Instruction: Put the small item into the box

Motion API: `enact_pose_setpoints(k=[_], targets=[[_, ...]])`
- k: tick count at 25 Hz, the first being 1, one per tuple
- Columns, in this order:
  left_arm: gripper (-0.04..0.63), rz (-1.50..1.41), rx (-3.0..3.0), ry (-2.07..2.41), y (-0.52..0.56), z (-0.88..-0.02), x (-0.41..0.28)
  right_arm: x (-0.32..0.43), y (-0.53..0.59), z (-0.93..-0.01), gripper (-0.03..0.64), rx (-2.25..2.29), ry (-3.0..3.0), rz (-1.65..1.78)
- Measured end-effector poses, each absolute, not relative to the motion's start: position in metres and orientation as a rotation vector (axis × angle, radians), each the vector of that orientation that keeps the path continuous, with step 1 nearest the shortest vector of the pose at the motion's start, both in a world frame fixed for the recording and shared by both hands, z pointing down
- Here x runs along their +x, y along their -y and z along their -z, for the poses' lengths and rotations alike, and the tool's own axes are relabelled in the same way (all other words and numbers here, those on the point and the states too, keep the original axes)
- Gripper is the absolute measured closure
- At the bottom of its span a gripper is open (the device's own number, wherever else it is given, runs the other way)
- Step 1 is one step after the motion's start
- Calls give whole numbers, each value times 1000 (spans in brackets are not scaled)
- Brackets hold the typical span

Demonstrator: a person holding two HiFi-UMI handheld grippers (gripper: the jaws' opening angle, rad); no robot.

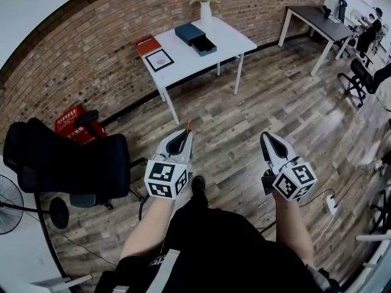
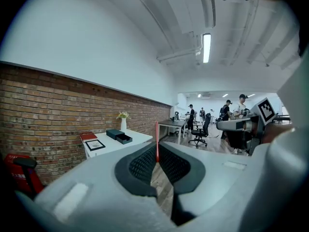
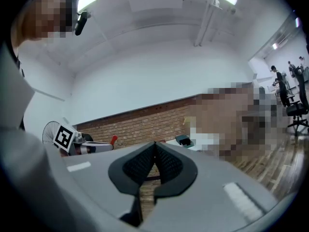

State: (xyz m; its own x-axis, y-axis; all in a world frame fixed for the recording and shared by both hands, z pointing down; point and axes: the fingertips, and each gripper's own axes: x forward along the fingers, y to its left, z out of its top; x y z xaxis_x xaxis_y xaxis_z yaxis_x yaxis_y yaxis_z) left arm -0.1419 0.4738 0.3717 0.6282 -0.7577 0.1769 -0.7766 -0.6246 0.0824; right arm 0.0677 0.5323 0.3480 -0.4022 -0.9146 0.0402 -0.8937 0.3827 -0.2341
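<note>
Now the left gripper (image 1: pixel 187 133) pinches the thin red item (image 2: pixel 156 140); the box (image 1: pixel 195 38) sits far ahead; the right gripper (image 1: pixel 266 138) is closed, empty.

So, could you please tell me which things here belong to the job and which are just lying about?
Job: thin red item in the left gripper; dark box on the white table.
Lying about: vase, framed picture, red folder, office chair, fan.

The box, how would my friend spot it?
Find the white table by the brick wall. The box sits beside the white vase of flowers. It is the only dark teal thing there, with its drawer pulled out.
</note>
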Motion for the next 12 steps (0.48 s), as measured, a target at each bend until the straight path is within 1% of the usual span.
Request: enact_pose_setpoints(k=[7,12], targets=[[575,-185,2687,1234,-424,-385,-130,60,-488,-359,617,-1645,-2573,375],[575,-196,2682,1185,-366,-400,-117,68,-431,-373,617,-1675,-2561,419]])
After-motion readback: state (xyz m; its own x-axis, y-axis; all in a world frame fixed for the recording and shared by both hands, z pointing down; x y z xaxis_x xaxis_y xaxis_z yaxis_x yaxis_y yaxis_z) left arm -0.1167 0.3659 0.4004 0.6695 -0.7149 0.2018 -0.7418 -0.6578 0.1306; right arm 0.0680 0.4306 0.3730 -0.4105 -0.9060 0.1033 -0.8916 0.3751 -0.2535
